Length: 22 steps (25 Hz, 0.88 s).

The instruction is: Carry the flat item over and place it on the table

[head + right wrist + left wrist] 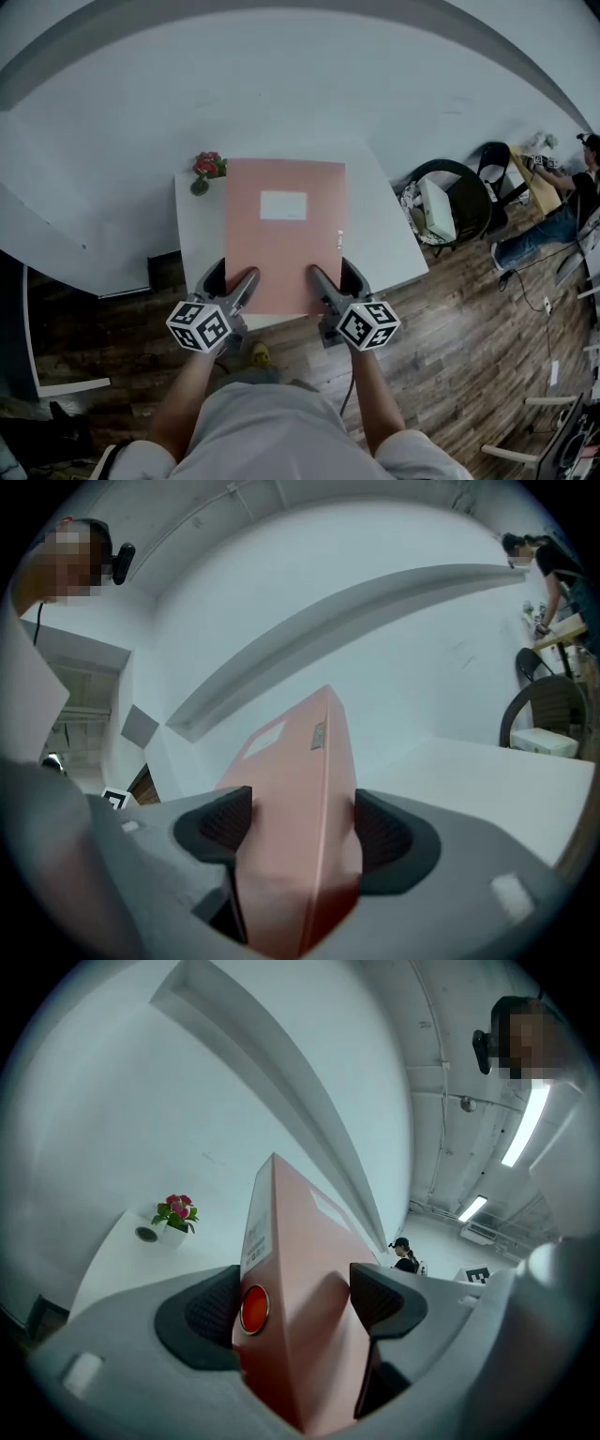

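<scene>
Both grippers grasp the pink folder's (284, 234) near edge: left gripper (234, 286), right gripper (327, 284). The folder is over the white table (389, 239); a flower pot (206, 171) stands at the table's far left.

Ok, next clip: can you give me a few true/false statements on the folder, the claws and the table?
1. The left claw and right claw both clamp the pink folder at its near edge. True.
2. The flower pot stands on the table at its right corner. False: it is at the far left corner, beside the folder.
3. A white label shows on the folder's top face. True.
4. The right claw is open and empty. False: it is shut on the folder.
</scene>
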{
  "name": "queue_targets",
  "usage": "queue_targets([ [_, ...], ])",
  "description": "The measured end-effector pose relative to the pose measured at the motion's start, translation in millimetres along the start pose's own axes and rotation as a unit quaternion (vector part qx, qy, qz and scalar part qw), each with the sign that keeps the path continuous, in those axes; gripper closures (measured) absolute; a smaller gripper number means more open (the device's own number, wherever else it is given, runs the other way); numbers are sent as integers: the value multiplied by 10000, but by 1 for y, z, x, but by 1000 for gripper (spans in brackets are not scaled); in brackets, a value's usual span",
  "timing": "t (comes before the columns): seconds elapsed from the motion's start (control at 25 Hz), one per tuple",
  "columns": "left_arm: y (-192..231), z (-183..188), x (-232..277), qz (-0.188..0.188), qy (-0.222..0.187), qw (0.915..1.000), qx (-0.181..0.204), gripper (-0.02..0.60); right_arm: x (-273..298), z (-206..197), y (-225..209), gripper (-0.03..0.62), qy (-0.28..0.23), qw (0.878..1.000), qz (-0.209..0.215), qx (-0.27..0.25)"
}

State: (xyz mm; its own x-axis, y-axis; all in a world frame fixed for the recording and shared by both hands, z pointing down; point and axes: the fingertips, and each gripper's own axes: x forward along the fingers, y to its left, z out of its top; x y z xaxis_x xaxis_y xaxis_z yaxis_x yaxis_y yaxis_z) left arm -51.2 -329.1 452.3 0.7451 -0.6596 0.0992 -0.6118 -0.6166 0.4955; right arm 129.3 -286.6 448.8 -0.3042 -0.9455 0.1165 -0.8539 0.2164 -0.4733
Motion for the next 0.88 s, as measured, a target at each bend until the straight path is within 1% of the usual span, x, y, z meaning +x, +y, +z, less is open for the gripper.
queue_targets([
  [0.16,18,4,15,15,57,10000,-51,229,22,0,-7,256,49,10000,-42,27],
  [0.32,25,5,26,63,100,9999,-121,229,33,2,-14,256,119,9999,-43,49],
  [0.48,31,5,41,194,128,9996,-182,228,47,5,-27,256,248,9996,40,97],
  [0.88,31,-3,84,598,76,9976,-335,229,74,20,-72,256,626,9975,324,99],
])
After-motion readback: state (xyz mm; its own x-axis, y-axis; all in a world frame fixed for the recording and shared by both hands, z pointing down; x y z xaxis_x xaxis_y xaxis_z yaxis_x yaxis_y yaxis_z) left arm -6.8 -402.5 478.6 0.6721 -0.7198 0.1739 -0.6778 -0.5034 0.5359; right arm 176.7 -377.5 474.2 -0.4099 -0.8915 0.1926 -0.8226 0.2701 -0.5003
